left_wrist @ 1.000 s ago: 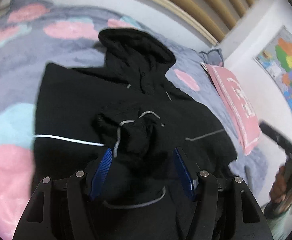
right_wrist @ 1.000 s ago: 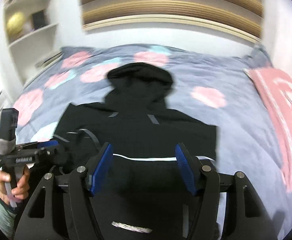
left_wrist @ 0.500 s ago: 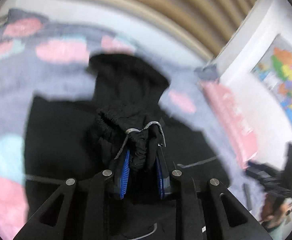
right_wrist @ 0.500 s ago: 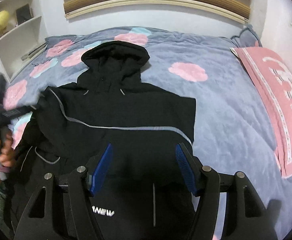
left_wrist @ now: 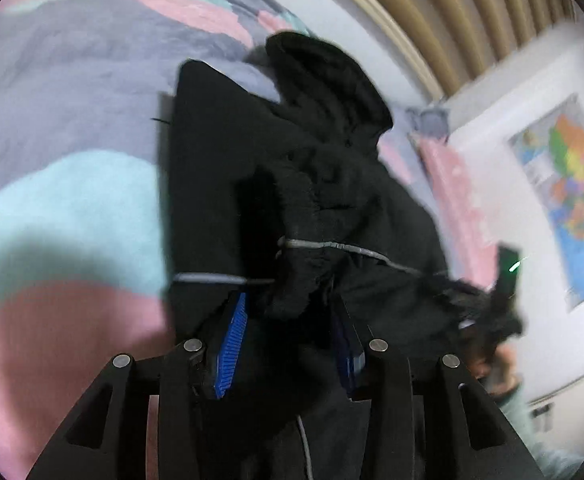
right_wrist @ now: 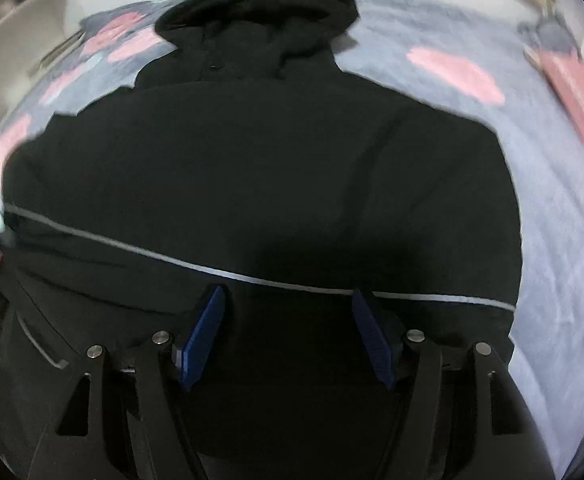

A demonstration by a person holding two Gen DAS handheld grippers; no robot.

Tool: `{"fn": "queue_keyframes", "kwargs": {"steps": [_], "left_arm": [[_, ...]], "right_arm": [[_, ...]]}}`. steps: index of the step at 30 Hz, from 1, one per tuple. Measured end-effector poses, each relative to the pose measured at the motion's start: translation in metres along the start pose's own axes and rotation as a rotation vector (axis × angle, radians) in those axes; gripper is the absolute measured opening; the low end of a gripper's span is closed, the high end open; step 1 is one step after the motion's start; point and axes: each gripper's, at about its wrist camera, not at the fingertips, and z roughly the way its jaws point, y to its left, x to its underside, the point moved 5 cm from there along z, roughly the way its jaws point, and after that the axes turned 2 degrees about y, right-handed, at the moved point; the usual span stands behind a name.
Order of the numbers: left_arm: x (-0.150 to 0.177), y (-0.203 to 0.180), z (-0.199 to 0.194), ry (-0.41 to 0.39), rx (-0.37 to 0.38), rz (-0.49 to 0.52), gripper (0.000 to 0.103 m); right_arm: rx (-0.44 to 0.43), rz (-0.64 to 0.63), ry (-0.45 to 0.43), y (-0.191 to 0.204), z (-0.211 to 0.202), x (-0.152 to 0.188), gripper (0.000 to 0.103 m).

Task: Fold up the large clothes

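A large black hoodie (right_wrist: 260, 176) with thin grey piping lies on the bed, its hood at the far end. In the left wrist view the hoodie (left_wrist: 220, 168) fills the centre and a bunched sleeve cuff (left_wrist: 304, 264) sits between the blue pads of my left gripper (left_wrist: 288, 324), whose jaws stand partly open around it. My right gripper (right_wrist: 288, 320) is open and empty, low over the hoodie's lower body by the piping line. The right gripper also shows in the left wrist view (left_wrist: 504, 280), blurred.
The bedspread (right_wrist: 444, 92) is grey-blue with pink and teal blotches. A pink pillow (left_wrist: 456, 200) lies at the bed's right. A slatted headboard (left_wrist: 432, 8) and a wall map (left_wrist: 576, 184) stand behind. White shelves (right_wrist: 20, 40) are on the left.
My left gripper closed on the sleeve cuff, then widened again and swung left. My right gripper dropped closer to the hoodie's body, staying open.
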Motion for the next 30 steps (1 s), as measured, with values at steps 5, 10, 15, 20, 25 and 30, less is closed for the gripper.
{"fn": "queue_keyframes", "kwargs": {"steps": [5,10,15,20,25,30], "left_arm": [[-0.012,-0.021,-0.037,-0.119,-0.180,0.076,0.043],[-0.032,-0.096,-0.038,-0.180,-0.147,0.216,0.058],[-0.042,-0.096,0.049,-0.070,-0.267,0.229,0.061],[-0.039,-0.033,0.076,-0.063,-0.277,0.097,0.040],[-0.042,-0.005,0.059,-0.080,-0.159,-0.061,0.014],[-0.024,-0.037,0.022,-0.137,-0.116,-0.021,0.041]], "right_arm": [[-0.089,0.047,-0.050,-0.003,-0.032,-0.005,0.068],[-0.106,0.054,-0.273,0.005,-0.092,-0.041,0.076],[0.003,0.034,-0.236,0.008,-0.048,-0.063,0.079],[0.037,0.033,-0.104,-0.007,0.022,-0.041,0.078],[0.035,0.048,-0.122,-0.009,0.016,-0.041,0.078],[-0.051,0.055,-0.186,0.001,-0.042,-0.023,0.075]]}}
